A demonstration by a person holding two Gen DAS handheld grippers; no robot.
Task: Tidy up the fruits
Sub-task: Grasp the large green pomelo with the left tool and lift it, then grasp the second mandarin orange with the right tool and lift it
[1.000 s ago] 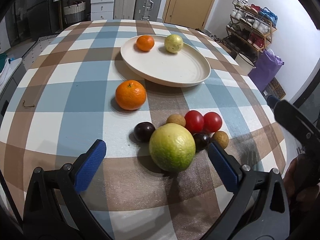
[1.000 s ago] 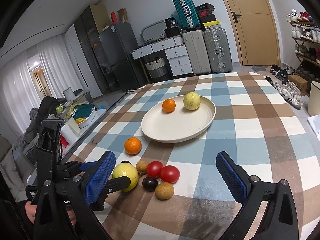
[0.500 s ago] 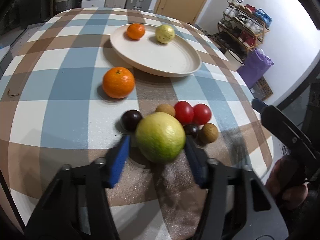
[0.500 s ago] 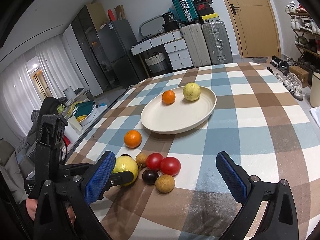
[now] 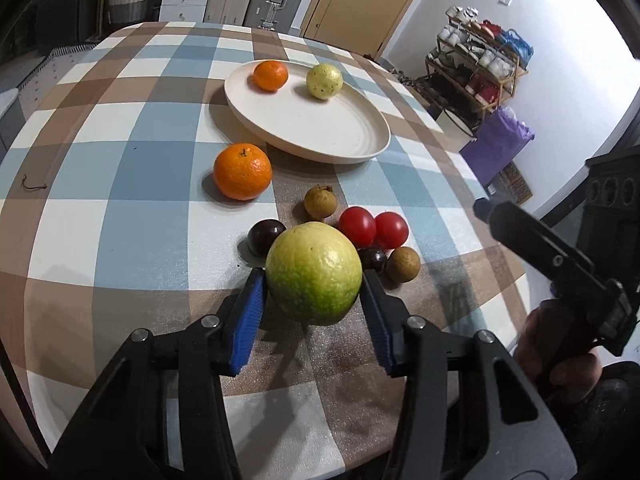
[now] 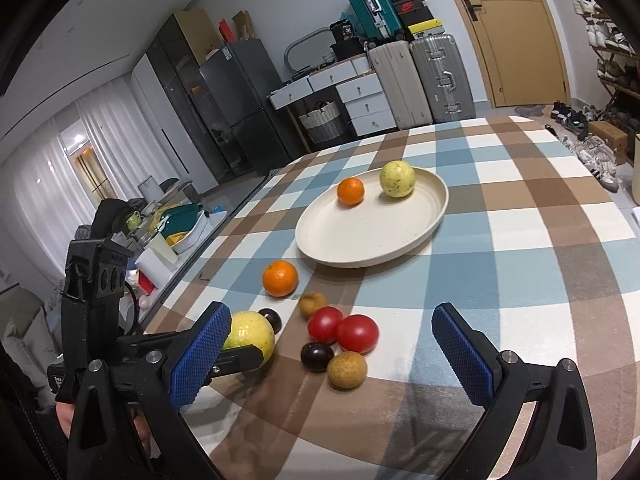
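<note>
My left gripper (image 5: 314, 300) is shut on a large green-yellow guava (image 5: 314, 272) and holds it just above the checked cloth; the guava also shows in the right wrist view (image 6: 250, 336). A cream plate (image 5: 320, 132) at the far side holds a small orange (image 5: 271, 75) and a yellow fruit (image 5: 324, 81). On the cloth lie a big orange (image 5: 242, 171), two red tomatoes (image 5: 374, 227), two dark plums (image 5: 262, 237) and two brown longans (image 5: 403, 264). My right gripper (image 6: 330, 356) is open and empty above the near table edge.
The right gripper's body (image 5: 560, 272) and hand sit at the right edge of the left wrist view. The table edge runs close on the right. Suitcases (image 6: 416, 76), drawers and a shoe rack (image 5: 480, 64) stand beyond the table.
My left gripper has closed on the guava and lifted it slightly off the cloth. One longan has rolled a little away. The right gripper has stayed open and nearly still.
</note>
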